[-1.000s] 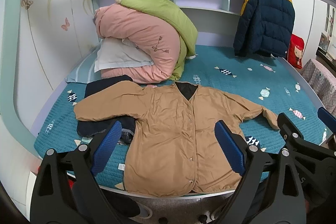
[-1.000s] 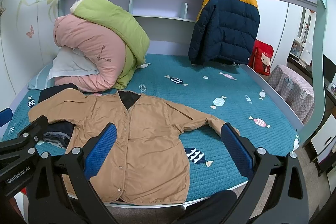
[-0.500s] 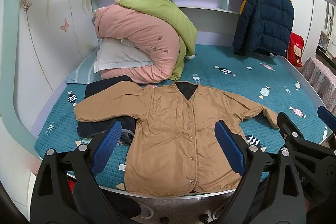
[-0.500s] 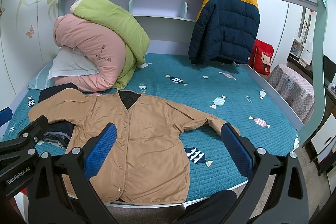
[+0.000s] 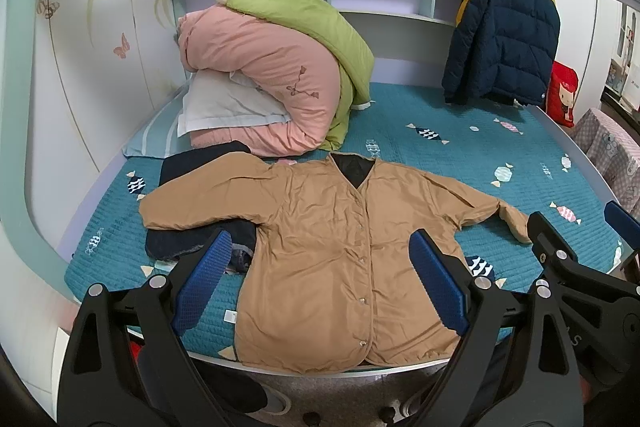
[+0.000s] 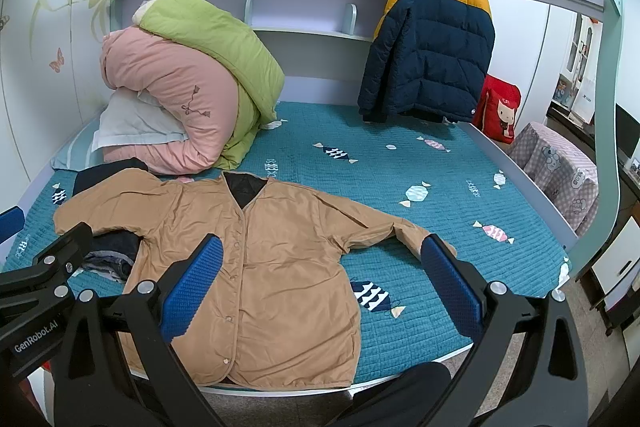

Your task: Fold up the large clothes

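1. Left wrist view: the left gripper [image 5: 320, 283] hangs above the front edge of the bed [image 5: 460, 155], its jaws wide apart and holding nothing.
2. The tan jacket [image 5: 344, 259] lies flat on the bed, front side up and snapped closed, with its hem at the front edge and both sleeves spread out to the sides.
3. The jacket's sleeve toward the left edge lies over a dark folded garment [image 5: 192, 243] (its kind I cannot tell).
4. Right wrist view: the right gripper [image 6: 324, 283] is also spread wide and empty, above the jacket's right half and the teal quilt.
5. At the back left corner a pink duvet [image 6: 168, 99] and a green duvet [image 6: 216, 35] are piled together.
6. A navy and yellow puffer jacket [image 6: 432, 43] hangs at the back right corner.
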